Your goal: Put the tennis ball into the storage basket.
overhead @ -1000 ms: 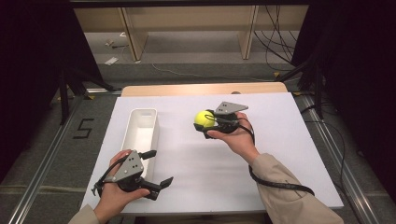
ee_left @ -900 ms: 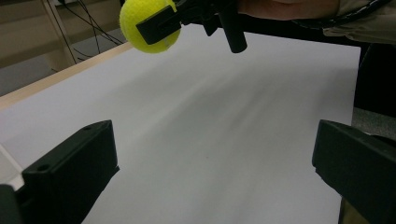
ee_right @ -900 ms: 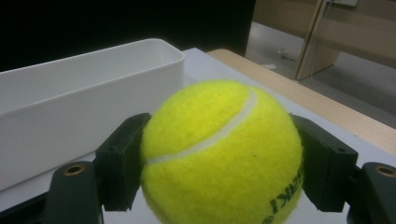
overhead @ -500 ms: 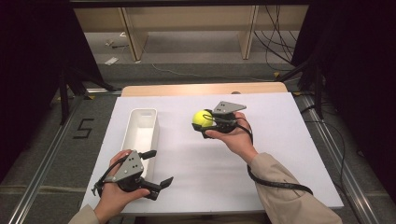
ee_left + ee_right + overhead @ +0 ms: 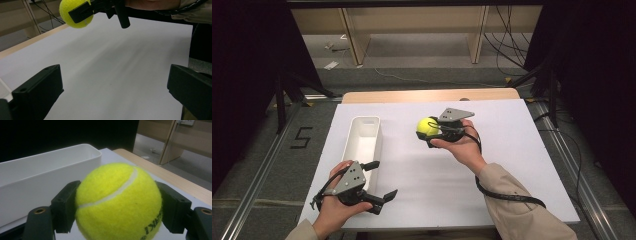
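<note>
Over the last second the right gripper (image 5: 432, 131), jaws clamped on the tennis ball (image 5: 427, 126), drifts slightly toward nine o'clock, nearing the white bin (image 5: 360, 141), probably to drop it there, while the left gripper (image 5: 377, 181) idles with jaws apart.
</note>
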The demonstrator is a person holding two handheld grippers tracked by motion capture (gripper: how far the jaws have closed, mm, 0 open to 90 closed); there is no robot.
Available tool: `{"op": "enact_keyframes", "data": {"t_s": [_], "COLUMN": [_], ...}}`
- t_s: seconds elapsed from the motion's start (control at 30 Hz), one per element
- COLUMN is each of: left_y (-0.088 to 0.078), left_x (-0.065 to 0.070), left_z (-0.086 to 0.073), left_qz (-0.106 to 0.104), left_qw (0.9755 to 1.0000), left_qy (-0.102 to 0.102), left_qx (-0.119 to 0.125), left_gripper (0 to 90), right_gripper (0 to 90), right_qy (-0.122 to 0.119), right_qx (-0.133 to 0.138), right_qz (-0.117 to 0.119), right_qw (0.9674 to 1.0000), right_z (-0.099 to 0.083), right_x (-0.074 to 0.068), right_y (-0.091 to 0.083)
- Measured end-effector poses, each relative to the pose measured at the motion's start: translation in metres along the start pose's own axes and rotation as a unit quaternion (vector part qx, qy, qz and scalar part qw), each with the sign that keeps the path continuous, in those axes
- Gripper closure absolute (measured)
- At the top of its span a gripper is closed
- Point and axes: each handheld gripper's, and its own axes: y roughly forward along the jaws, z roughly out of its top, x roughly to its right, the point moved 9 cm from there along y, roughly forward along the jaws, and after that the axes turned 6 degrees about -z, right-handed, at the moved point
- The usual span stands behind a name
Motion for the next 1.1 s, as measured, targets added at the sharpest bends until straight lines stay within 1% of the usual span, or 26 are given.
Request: {"op": "enact_keyframes", "data": {"t_s": [1.1], "left_y": [0.0002], "left_x": [0.0003], "left_z": [0.0001], "left_qz": [-0.001], "left_qw": [1.0], "left_qy": [0.0], "left_qx": [0.001], "left_gripper": [0.0], "right_gripper": [27.0], "right_qy": [-0.002], "right_qx": [0.01], "right_qz": [0.004], "right_qw": [0.9999], "right_z": [0.0095], "right_x": [-0.0042], "right_y": [0.0035]}}
